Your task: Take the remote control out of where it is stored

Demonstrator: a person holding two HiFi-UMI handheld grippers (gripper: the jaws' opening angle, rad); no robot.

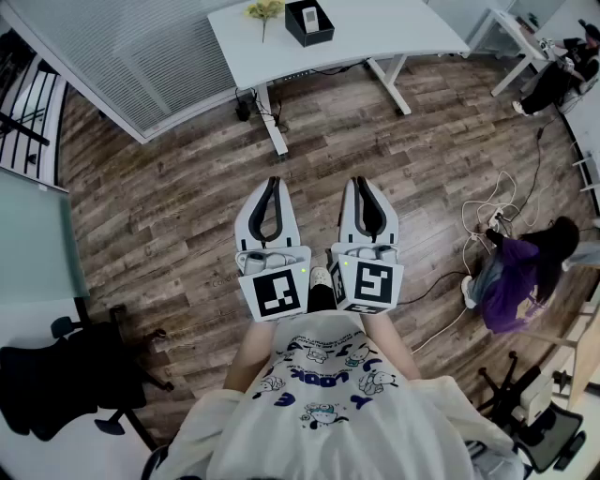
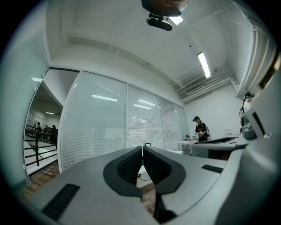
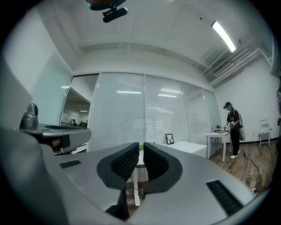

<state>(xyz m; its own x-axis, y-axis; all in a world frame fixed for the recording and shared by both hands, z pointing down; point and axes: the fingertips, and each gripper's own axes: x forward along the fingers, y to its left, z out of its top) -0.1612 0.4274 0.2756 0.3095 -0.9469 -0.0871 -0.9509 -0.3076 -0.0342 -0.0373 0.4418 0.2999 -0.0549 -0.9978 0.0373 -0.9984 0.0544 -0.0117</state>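
Observation:
Both grippers are held level, side by side, in front of the person's chest and above the wooden floor. My left gripper [image 1: 273,182] [image 2: 142,148] is shut with nothing between its pads. My right gripper [image 1: 366,180] [image 3: 141,145] also stands shut and empty. Far ahead, a white table [image 1: 375,33] [image 3: 189,147] carries a black open box [image 1: 309,22] [image 3: 169,139] with something white in it. It is too small to tell whether that is the remote control. Neither gripper is near the table.
Yellow flowers [image 1: 265,9] stand left of the box. Cables hang under the table and run over the floor at the right [image 1: 492,211]. A person in purple [image 1: 520,272] sits on the floor at the right, and another stands by a far desk [image 3: 232,127]. Office chairs [image 1: 66,370] are at the lower left and lower right.

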